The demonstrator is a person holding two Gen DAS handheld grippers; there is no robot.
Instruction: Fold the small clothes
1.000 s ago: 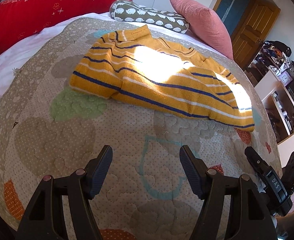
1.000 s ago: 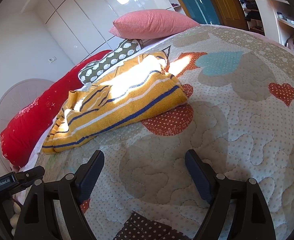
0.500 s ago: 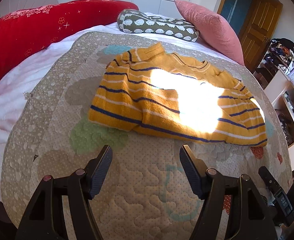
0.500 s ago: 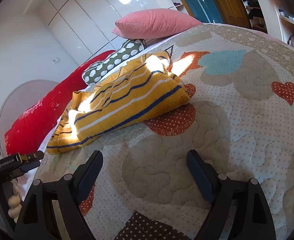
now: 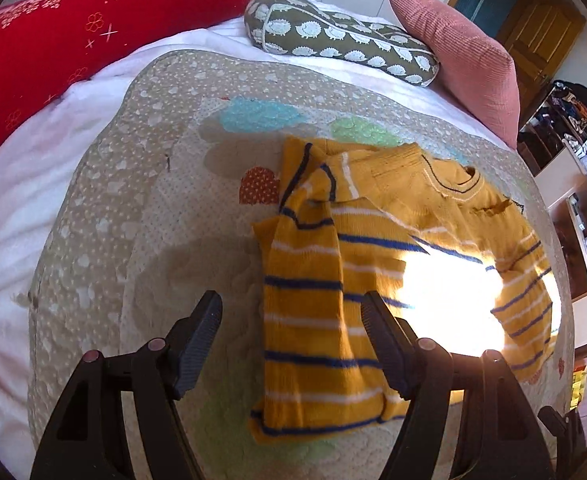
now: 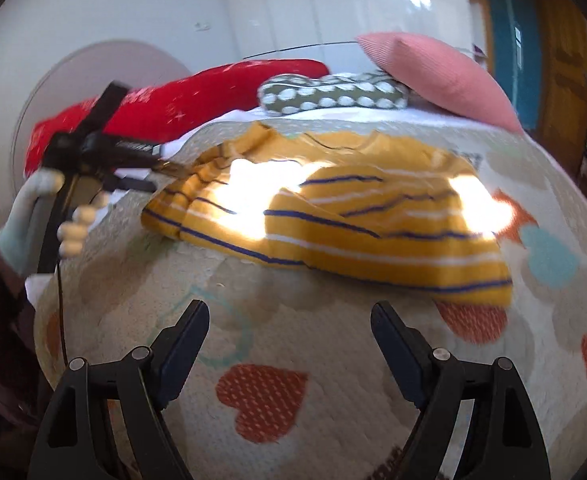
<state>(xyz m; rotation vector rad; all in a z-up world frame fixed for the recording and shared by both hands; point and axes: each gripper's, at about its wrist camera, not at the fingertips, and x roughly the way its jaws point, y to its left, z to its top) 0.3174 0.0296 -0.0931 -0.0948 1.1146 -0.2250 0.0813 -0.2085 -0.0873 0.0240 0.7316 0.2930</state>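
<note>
Lying on the quilt (image 5: 141, 184) that covers the bed, the yellow striped sweater (image 5: 373, 264) has one sleeve folded over its body. Left tongs (image 5: 291, 344) hang spread apart above that sleeve, gripping nothing. Right tongs (image 6: 289, 350) stand wide over bare quilt just short of the sweater's hem, likewise empty.

left gripper (image 5: 289, 336): jaws apart, nothing held | right gripper (image 6: 289, 344): jaws apart, nothing held
</note>
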